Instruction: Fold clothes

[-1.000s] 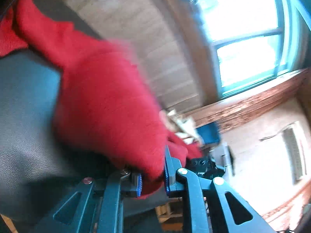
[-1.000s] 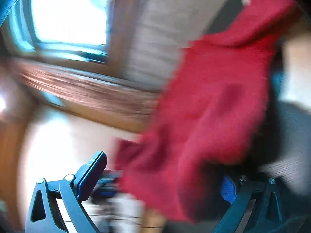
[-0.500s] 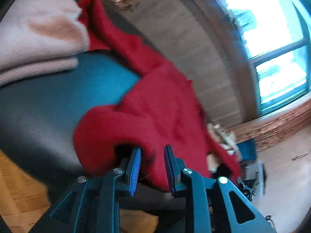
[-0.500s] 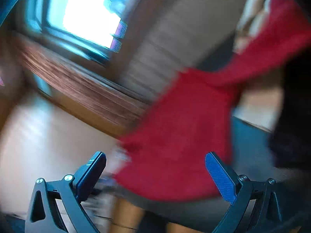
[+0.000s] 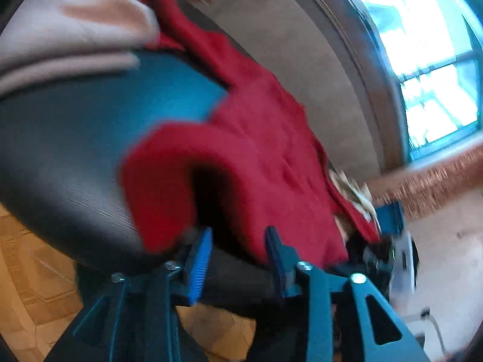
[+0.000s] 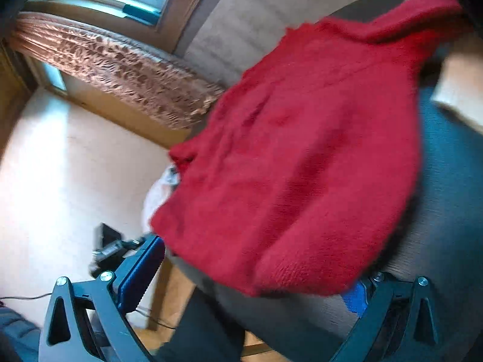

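Note:
A red knit garment [image 5: 256, 157] lies spread on the dark table [image 5: 66, 157], its near edge rolled into a fold just ahead of my left gripper [image 5: 240, 252]. That gripper is open, its blue pads [image 5: 200, 259] apart, with only the table's edge showing between them. In the right wrist view the same red garment [image 6: 302, 166] drapes over the table's rim [image 6: 302, 316]. My right gripper [image 6: 250, 283] stands wide open at that hem; its right pad [image 6: 354, 300] is partly hidden under the cloth.
A folded beige garment [image 5: 72, 30] rests on the table beyond the red one. A patterned brown bench [image 6: 120, 69] runs under the window [image 5: 422, 60]. Pale floor with a cable and a dark device [image 6: 108, 247] lies left of the table.
One second ago my left gripper was shut on the red garment and held it up. The garment now lies on the table and the left jaws have spread apart. The right gripper stayed open.

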`<state>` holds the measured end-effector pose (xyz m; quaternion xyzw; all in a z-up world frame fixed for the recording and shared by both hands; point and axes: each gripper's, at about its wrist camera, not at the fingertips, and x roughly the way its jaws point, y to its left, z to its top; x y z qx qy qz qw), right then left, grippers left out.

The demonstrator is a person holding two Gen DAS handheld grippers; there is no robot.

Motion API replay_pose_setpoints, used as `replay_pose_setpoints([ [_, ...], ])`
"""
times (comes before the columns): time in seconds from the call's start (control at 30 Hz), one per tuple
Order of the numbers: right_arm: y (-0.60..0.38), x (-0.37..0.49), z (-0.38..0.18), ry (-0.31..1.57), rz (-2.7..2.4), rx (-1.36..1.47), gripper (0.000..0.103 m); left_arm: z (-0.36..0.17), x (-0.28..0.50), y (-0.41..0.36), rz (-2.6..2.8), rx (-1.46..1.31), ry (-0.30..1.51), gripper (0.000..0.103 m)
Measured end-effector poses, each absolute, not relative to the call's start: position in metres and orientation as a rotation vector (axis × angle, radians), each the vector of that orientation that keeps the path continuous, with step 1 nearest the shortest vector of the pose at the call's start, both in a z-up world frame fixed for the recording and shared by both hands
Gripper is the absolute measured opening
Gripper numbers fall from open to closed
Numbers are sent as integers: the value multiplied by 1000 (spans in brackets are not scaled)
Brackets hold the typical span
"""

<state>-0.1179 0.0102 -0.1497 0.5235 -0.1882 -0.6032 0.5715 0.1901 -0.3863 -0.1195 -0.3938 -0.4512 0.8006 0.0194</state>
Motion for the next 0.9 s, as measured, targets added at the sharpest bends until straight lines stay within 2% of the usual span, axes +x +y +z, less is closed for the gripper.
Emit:
replay_pose_setpoints([
  [0.1, -12, -122, -151, -449, -1300, 1244, 103, -129, 171, -364, 2440, -1292, -1324, 42],
  [0.2, -24, -128, -155, -445, -1360, 1272, 103, -139, 158, -355, 2396, -1305, -1338, 42],
  [0.33, -52, -121, -151, -349, -1354, 1275, 103, -151, 142, -346, 2342, -1306, -1373, 42],
  [0.47, -57, -125, -142, -653, -1078, 1215, 103, -132, 135, -358, 2396, -1151, -1404, 45],
  [0.57, -44, -154, -123, -836, -1208, 1066, 103, -125, 122, -364, 2432, -1099, -1408, 53],
  [0.67, -48, -187, -129, -875, -1352, 1122, 103, -127, 105, -366, 2450, -1122, -1404, 57],
  [0.8, -66, -224, -169, -880, -1468, 1325, 103, -128, 82, -370, 2474, -1151, -1398, 59],
  [0.9, -81, -242, -169, -861, -1508, 1306, 103, -129, 65, -372, 2492, -1174, -1393, 60],
])
